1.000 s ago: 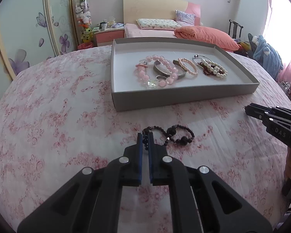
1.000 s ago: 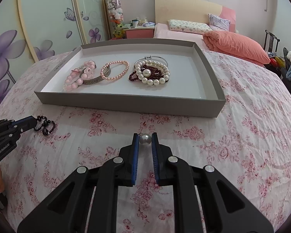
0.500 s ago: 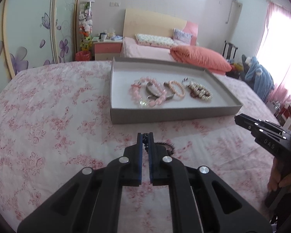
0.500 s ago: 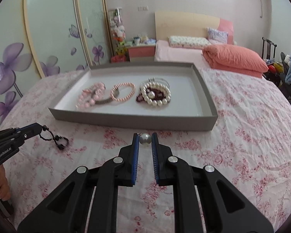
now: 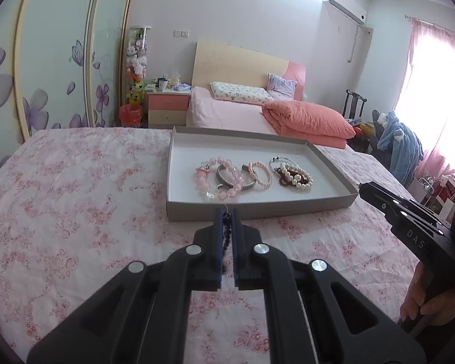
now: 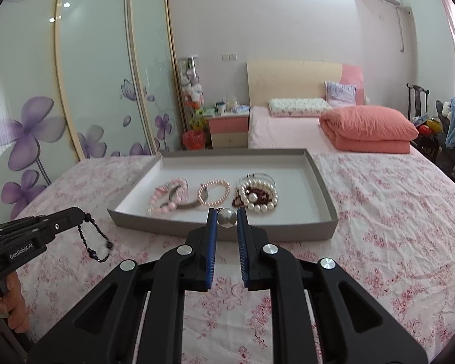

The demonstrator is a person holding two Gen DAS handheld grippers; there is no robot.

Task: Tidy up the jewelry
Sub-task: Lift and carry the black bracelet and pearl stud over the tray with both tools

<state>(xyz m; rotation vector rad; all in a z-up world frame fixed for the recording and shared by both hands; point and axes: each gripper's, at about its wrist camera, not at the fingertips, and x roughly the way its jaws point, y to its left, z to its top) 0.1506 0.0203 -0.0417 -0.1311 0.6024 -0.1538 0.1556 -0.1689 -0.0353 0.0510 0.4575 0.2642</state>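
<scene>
A grey cardboard tray (image 5: pixel 259 207) (image 6: pixel 224 232) sits on the floral bedspread. It holds pink bead bracelets (image 5: pixel 218 179), a metal bangle, a small pink pearl bracelet (image 6: pixel 214 193) and a white pearl and dark red pile (image 6: pixel 257 195). My left gripper (image 5: pixel 227 217) is shut on a black bead bracelet (image 6: pixel 95 239), which hangs in the air in front of the tray's near left corner. My right gripper (image 6: pixel 226 217) is shut on a large pearl (image 6: pixel 226 217), held just before the tray's front wall.
The pink floral bedspread (image 5: pixel 75 200) spreads all round the tray. Behind stand a second bed with an orange quilt (image 5: pixel 309 121), a nightstand (image 5: pixel 166 106), sliding wardrobe doors (image 6: pixel 91 75) at left and a chair with clothes (image 5: pixel 400 142) at right.
Both grippers have risen off the bedspread. The black bracelet has been lifted clear of the cloth and now dangles from the left gripper. The pearl stays held in the right gripper.
</scene>
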